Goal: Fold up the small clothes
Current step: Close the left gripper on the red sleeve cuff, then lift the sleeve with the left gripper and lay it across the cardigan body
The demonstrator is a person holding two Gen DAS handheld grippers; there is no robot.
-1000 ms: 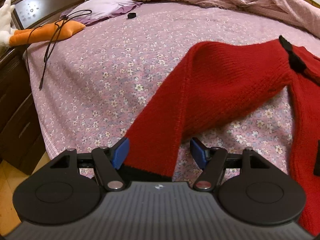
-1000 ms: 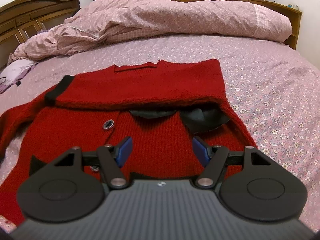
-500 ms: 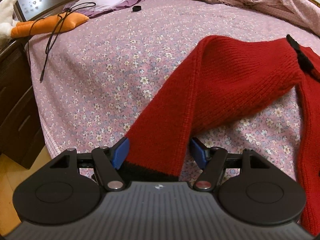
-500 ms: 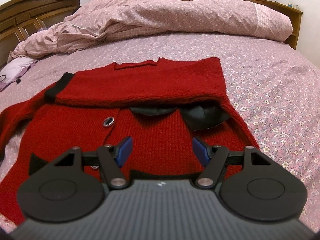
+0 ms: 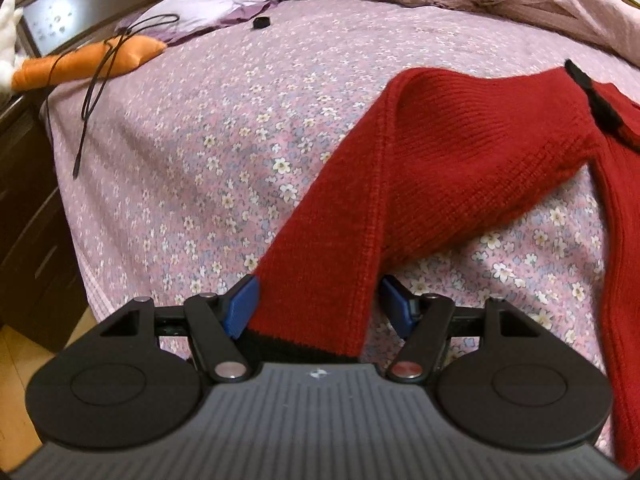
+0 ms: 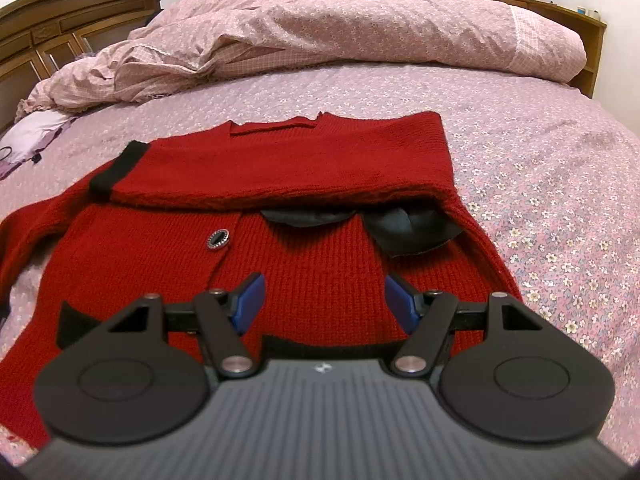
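A red knit cardigan (image 6: pixel 312 256) lies flat on the floral bedsheet (image 5: pixel 208 160), with one sleeve (image 6: pixel 300 164) folded across its chest. Its other sleeve (image 5: pixel 400 184) runs out to the side, and the black-cuffed end lies between the fingers of my left gripper (image 5: pixel 318 296). Those jaws are closing. The left blue pad (image 5: pixel 242 306) touches the sleeve's edge, while the right pad stands a little clear of it. My right gripper (image 6: pixel 324 294) hangs open over the cardigan's lower front near the black hem, below the dark button (image 6: pixel 218 239).
An orange plush toy (image 5: pixel 88 62) and a black cord (image 5: pixel 96 92) lie near the bed's left edge by a dark wooden cabinet (image 5: pixel 28 208). A lilac cloth (image 5: pixel 200 12) and a crumpled duvet (image 6: pixel 320 36) fill the far side.
The sleeve end now fills more of the gap between the left fingers, and those jaws have drawn in slightly. The right gripper and the cardigan body look unchanged.
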